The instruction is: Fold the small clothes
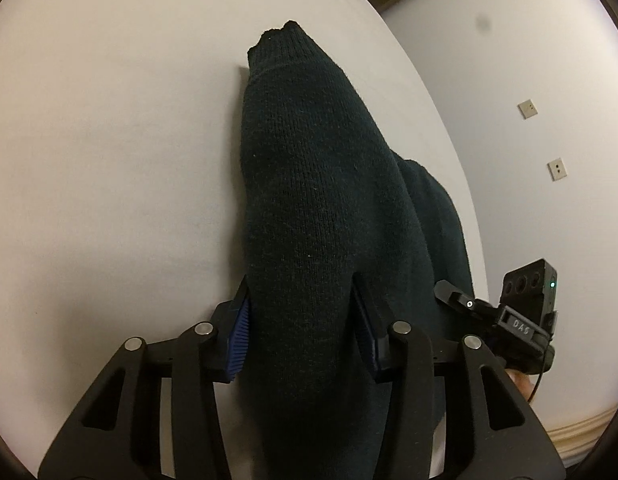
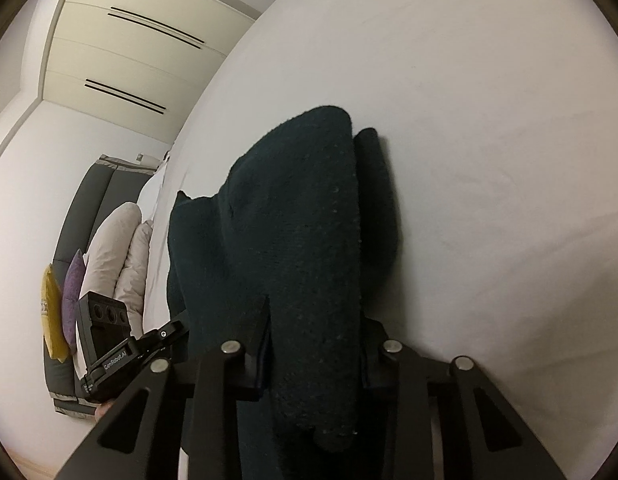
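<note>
A dark green knitted garment (image 1: 309, 140) lies on a white bed sheet (image 1: 109, 140), stretching away from the camera, with a ragged end at the far side. My left gripper (image 1: 299, 286) is shut on its near part, with the blue pads (image 1: 239, 332) pressing into the knit from both sides. In the right wrist view the same garment (image 2: 301, 200) bunches up in folds on the sheet (image 2: 489, 120). My right gripper (image 2: 315, 312) is shut on a thick fold of it. Each gripper's camera housing shows beside the other (image 1: 529, 288) (image 2: 105, 328).
The bed's edge runs close to the garment's right side in the left wrist view. Beyond it is a pale wall with two sockets (image 1: 527, 109). White pillows (image 2: 117, 248), a purple cushion (image 2: 71, 292) and a yellow cushion (image 2: 49, 312) lean on a grey headboard (image 2: 93, 192).
</note>
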`<state>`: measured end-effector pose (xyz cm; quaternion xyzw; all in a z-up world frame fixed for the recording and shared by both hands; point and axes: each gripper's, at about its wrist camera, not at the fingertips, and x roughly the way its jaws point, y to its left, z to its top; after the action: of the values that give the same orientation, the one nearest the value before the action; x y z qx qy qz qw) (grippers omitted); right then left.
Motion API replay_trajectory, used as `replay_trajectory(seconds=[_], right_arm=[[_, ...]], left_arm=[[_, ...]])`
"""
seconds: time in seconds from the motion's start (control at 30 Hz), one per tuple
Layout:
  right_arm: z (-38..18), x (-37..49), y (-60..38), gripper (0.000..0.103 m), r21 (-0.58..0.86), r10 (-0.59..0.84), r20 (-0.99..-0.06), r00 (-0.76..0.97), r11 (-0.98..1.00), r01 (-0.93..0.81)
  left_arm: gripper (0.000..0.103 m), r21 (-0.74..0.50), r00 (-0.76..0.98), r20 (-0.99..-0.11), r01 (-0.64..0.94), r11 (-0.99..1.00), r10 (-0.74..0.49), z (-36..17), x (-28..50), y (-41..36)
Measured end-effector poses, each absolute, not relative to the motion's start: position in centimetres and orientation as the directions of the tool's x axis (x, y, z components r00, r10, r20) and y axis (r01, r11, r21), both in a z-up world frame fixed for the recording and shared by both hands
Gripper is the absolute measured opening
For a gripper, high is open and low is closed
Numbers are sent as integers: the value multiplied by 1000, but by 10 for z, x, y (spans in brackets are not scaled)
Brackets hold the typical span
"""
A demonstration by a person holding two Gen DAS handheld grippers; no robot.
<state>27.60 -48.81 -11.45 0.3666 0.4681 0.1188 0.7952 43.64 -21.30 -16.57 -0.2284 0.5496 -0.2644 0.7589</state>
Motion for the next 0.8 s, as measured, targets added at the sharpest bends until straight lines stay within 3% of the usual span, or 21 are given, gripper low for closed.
replay_trajectory(seconds=[0.2,0.43,0.63,0.8], right_arm=[[-85,267,-481,28,649,474,-667,575,749,135],[-16,233,-444,27,626,488,-617,617,780,11],[21,188,-380,27,621,551,-582,598,776,-109],[14,158,-322,27,632,605,-587,539,758,-162]], left_arm=[[36,-680,274,-676,126,723,-684,-154,402,-192],[35,-678,339,-638,178,713,-691,-99,355,-160],[35,-633,417,-630,213,744,-655,-49,291,-82],[35,-583,470,-653,189,790,-594,-32,248,-15]])
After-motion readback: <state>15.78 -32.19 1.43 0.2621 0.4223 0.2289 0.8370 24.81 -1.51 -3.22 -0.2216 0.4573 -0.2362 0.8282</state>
